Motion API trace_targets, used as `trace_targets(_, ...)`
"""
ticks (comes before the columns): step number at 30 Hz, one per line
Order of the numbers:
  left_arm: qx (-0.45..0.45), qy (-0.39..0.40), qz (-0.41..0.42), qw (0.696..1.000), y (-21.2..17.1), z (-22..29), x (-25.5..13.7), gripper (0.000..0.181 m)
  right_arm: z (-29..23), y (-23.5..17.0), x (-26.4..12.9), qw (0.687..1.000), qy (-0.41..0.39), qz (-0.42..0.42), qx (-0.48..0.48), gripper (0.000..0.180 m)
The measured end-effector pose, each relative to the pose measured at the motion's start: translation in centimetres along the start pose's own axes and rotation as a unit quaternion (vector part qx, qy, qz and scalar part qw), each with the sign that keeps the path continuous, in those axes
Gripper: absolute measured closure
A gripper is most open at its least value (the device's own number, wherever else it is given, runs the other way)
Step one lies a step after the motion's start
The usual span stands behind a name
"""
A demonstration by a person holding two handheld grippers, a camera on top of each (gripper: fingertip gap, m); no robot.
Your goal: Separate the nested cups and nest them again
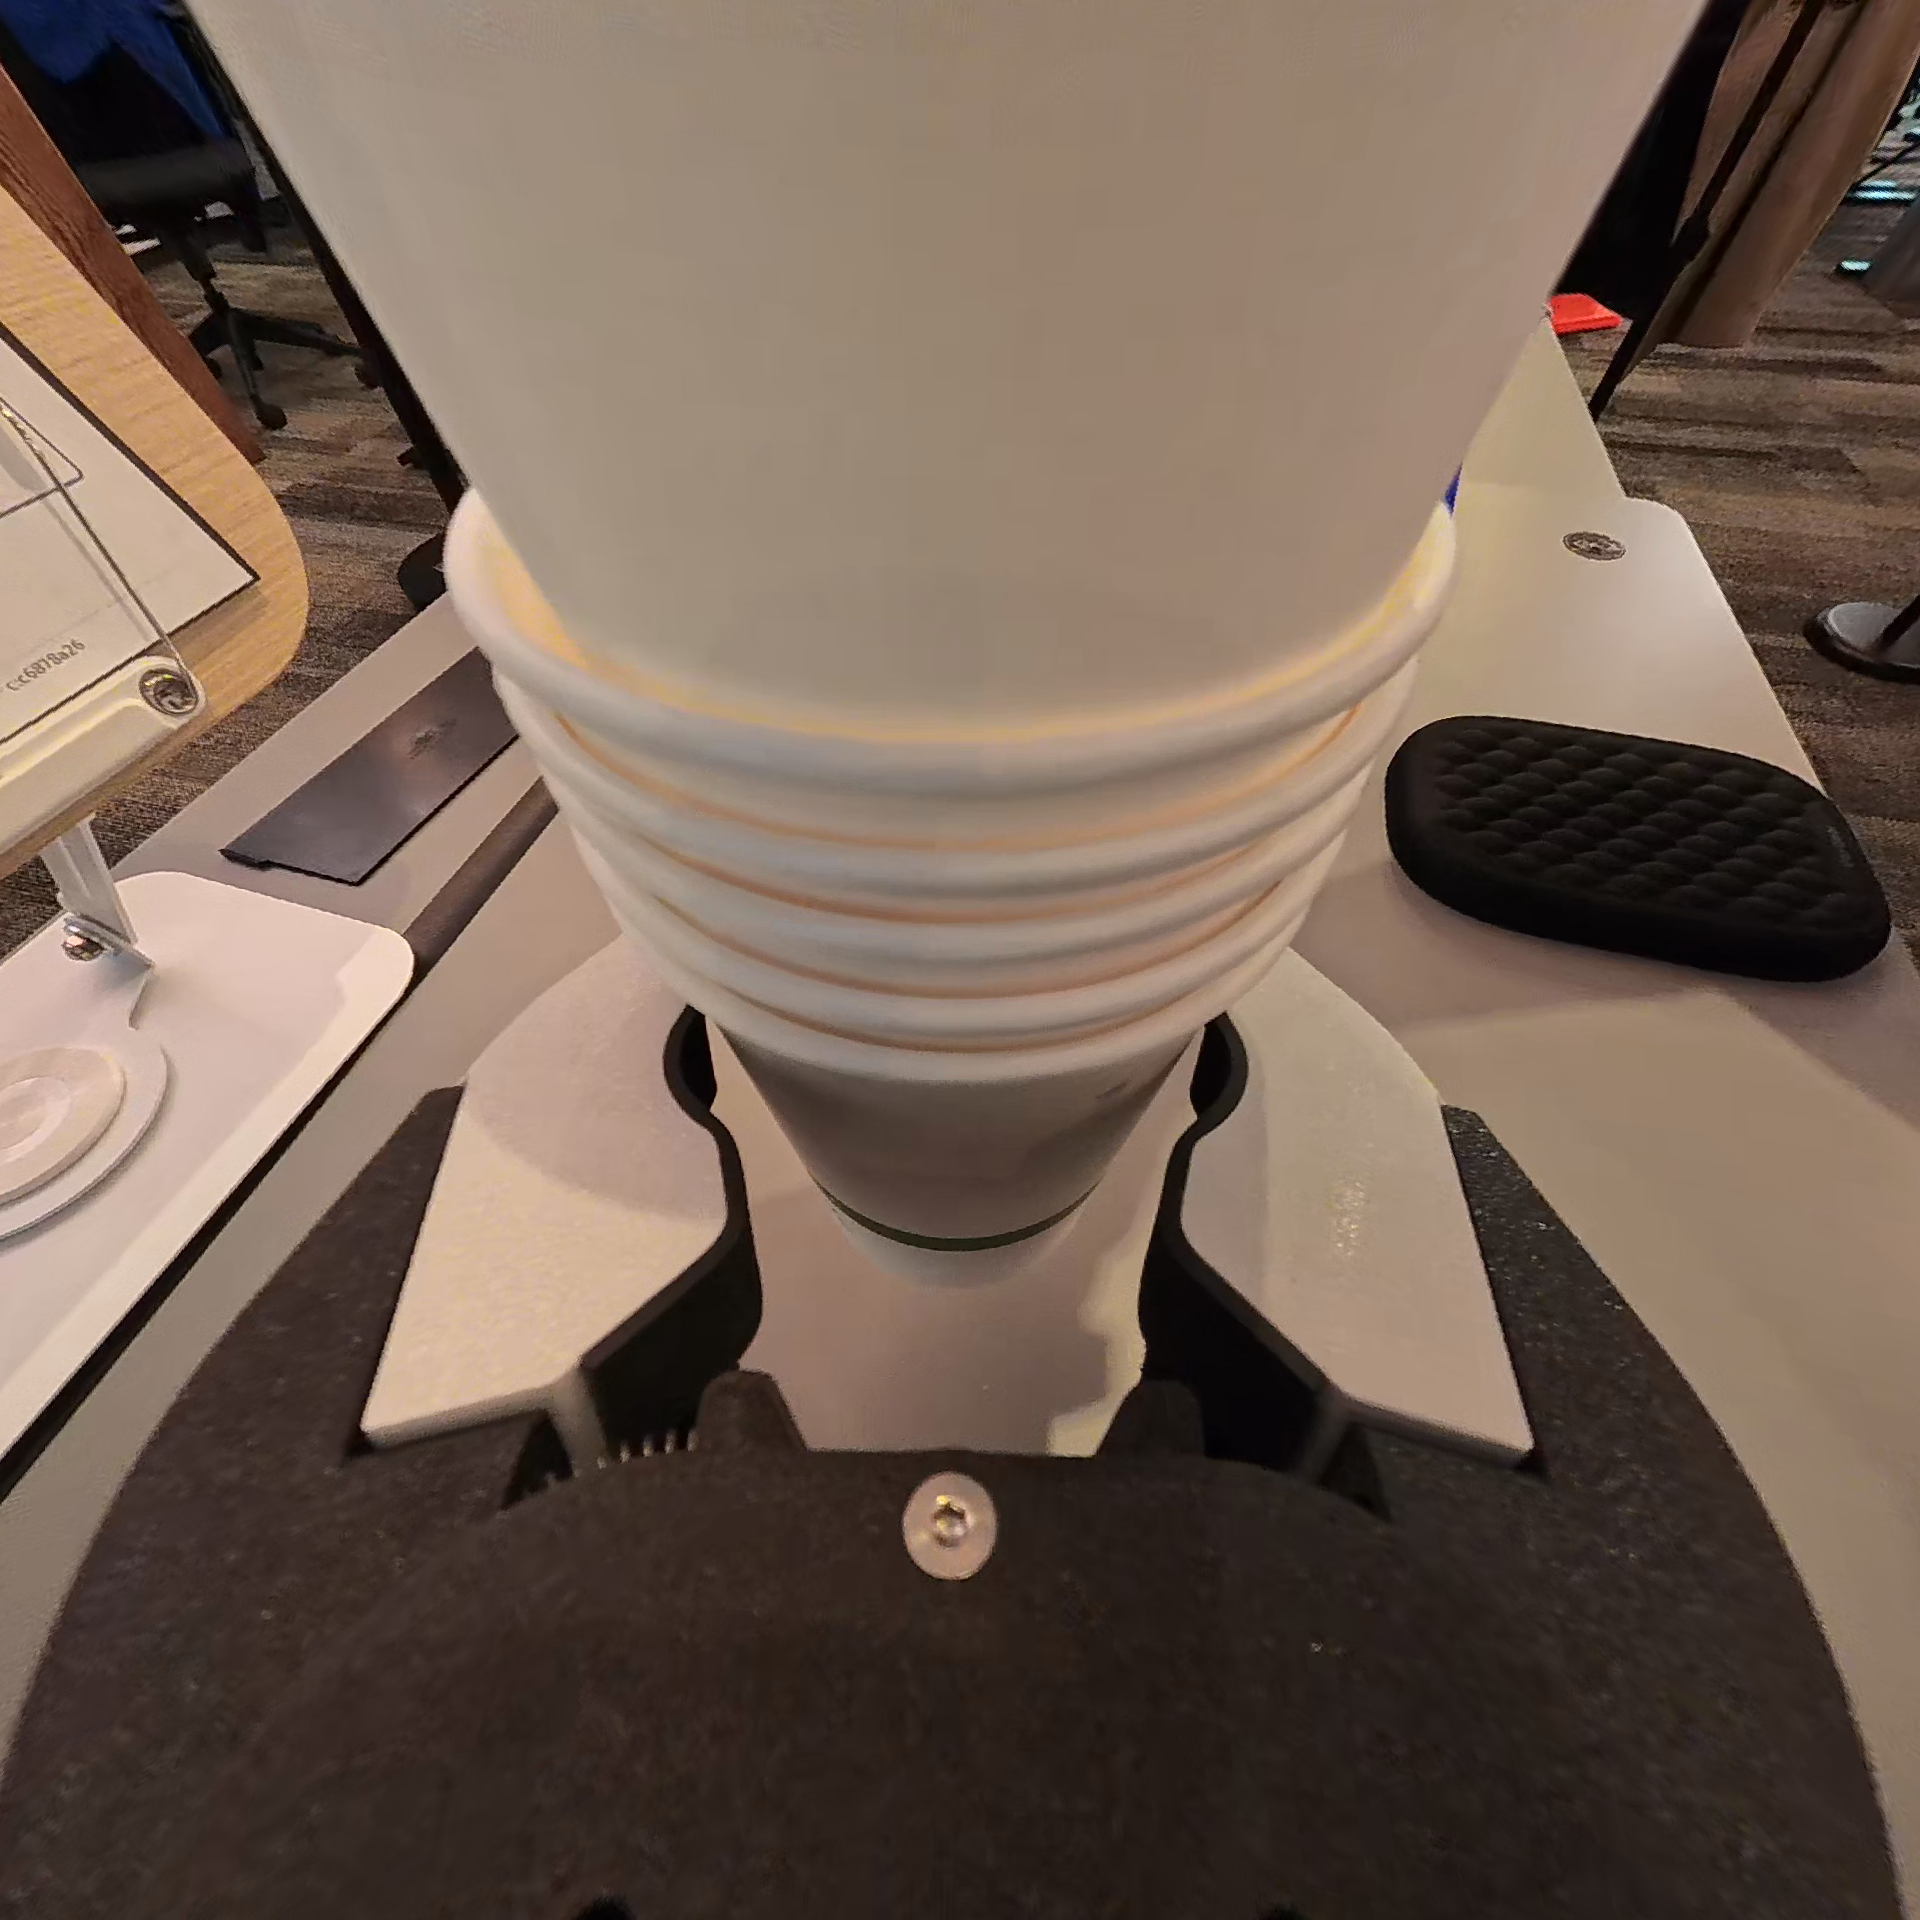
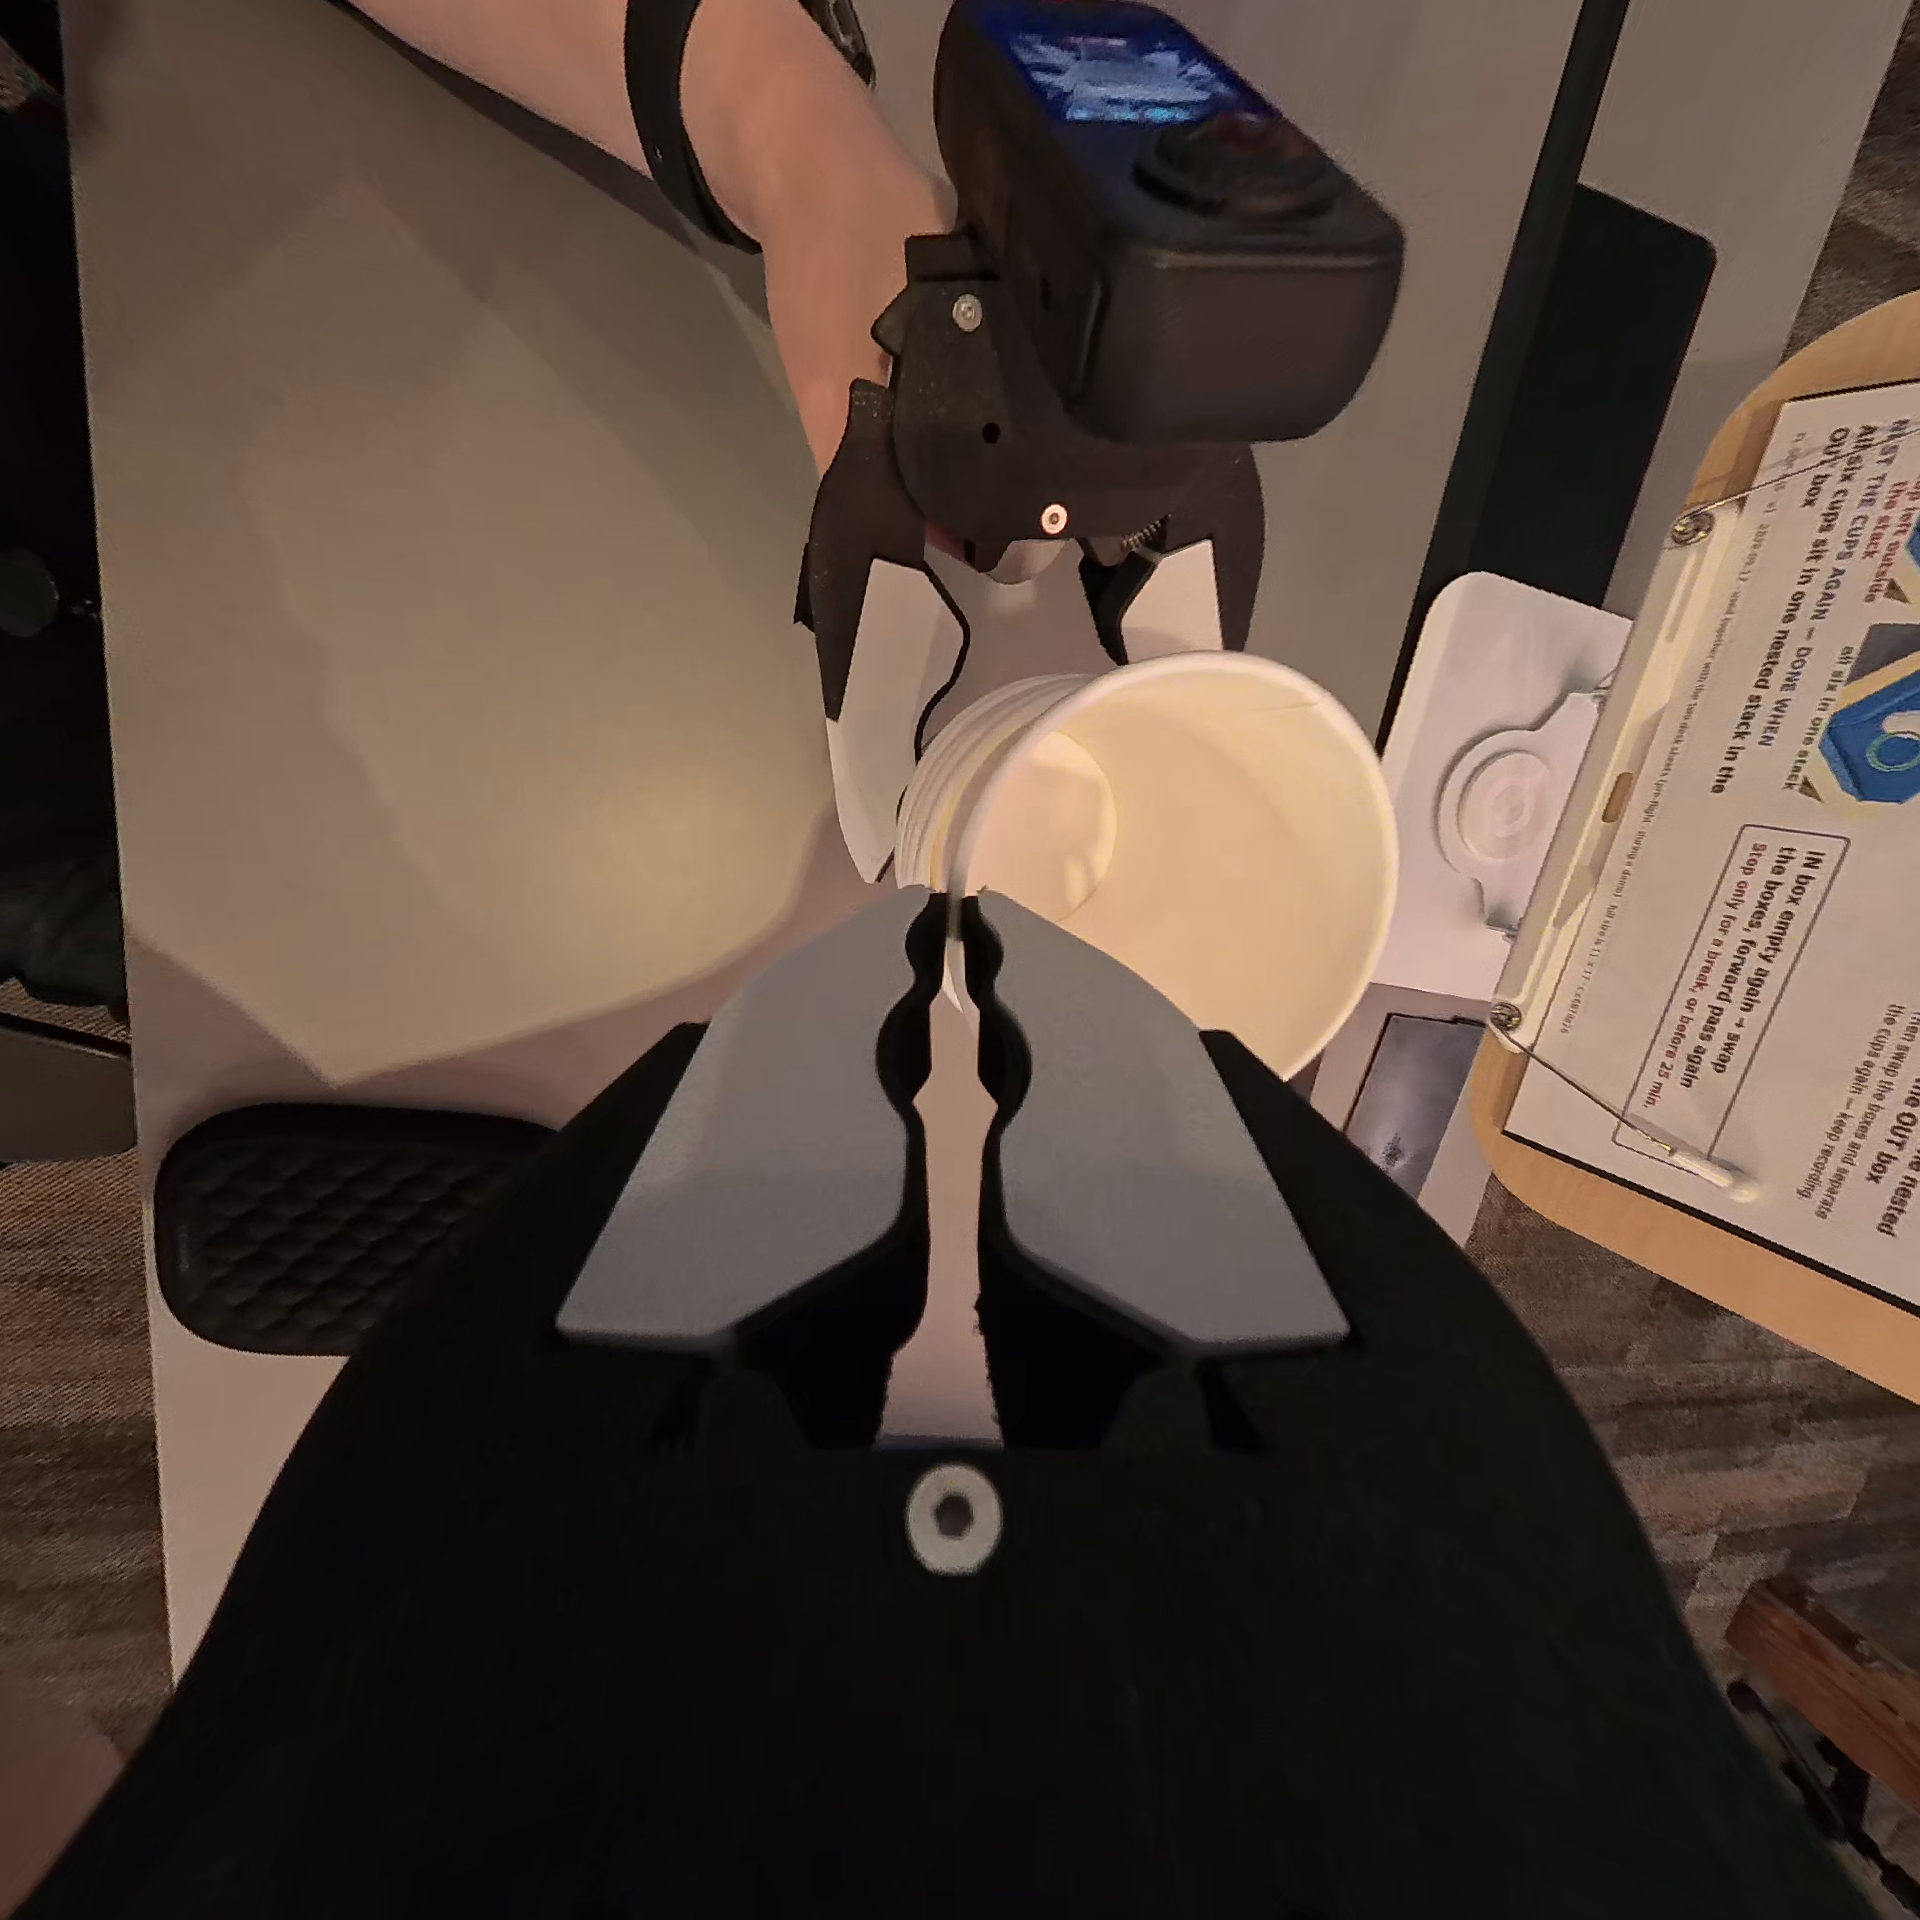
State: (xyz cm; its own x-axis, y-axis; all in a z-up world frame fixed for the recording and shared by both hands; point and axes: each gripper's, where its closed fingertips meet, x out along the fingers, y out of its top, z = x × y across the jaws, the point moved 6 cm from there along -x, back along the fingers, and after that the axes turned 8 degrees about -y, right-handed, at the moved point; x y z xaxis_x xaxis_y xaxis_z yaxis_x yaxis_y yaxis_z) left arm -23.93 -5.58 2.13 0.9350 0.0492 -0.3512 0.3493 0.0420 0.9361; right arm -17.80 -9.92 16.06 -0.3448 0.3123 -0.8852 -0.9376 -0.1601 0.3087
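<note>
So the stack of nested white paper cups (image 1: 951, 914) is up in the air over the pale desk (image 1: 1621, 1143), lying roughly sideways, with the innermost cup (image 2: 1195, 831) sticking well out of the others, mouth toward the right wrist camera. The left gripper (image 1: 956, 1132) has the narrow bottom end of the stack between its fingers; they sit right against the outer cup's sides, so it looks clamped on the stack, though honestly contact on both sides is hard to confirm. The right gripper (image 2: 951, 914) is pinched down on the rim of that innermost cup, one finger inside the wall, one outside. Looks to me like the separating step, first cup coming off. I'd guess the next move needs a straight pull along the stack's axis while the left side holds firm, maybe a small twist if the rims stick, since thin paper rim could crumple under that pinch. Around it: a black wrist rest (image 1: 1631, 842) on the desk, and a wooden board with a printed sheet (image 2: 1704, 831) on a white stand (image 2: 1496, 665) off to the side.
</note>
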Motion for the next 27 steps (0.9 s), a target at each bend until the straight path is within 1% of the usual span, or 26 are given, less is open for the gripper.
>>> trace_targets(9,-0.002,-0.011,0.006,1.0,0.0,0.3,0.2,0.09,0.9,0.4,-3.1,0.999,-0.033,0.026,0.009,0.177)
trace_targets(13,-0.001,-0.015,0.007,1.0,0.0,0.4,0.4,0.09,1.0,0.0,-5.2,0.997,-0.061,0.049,0.015,0.177)
trace_targets(16,0.002,-0.009,0.005,1.0,-0.1,0.3,0.3,0.09,1.0,-1.1,-7.3,0.995,-0.088,0.043,0.024,0.177)
trace_targets(19,0.002,0.0,0.006,1.0,0.0,-0.1,-0.2,0.09,1.0,-3.1,-10.4,0.992,-0.116,0.033,0.048,0.177)
trace_targets(22,-0.009,-0.001,0.014,1.0,0.0,-0.5,-0.6,0.09,1.2,-6.3,-14.1,0.983,-0.152,0.038,0.092,0.177)
trace_targets(24,-0.007,0.005,0.01,1.0,-0.1,-0.7,-0.7,0.09,1.4,-9.4,-16.5,0.973,-0.184,0.037,0.132,0.177)
trace_targets(27,-0.009,0.007,0.009,1.0,-0.2,-0.9,-0.7,0.09,2.2,-15.9,-19.2,0.946,-0.233,0.02,0.225,0.177)
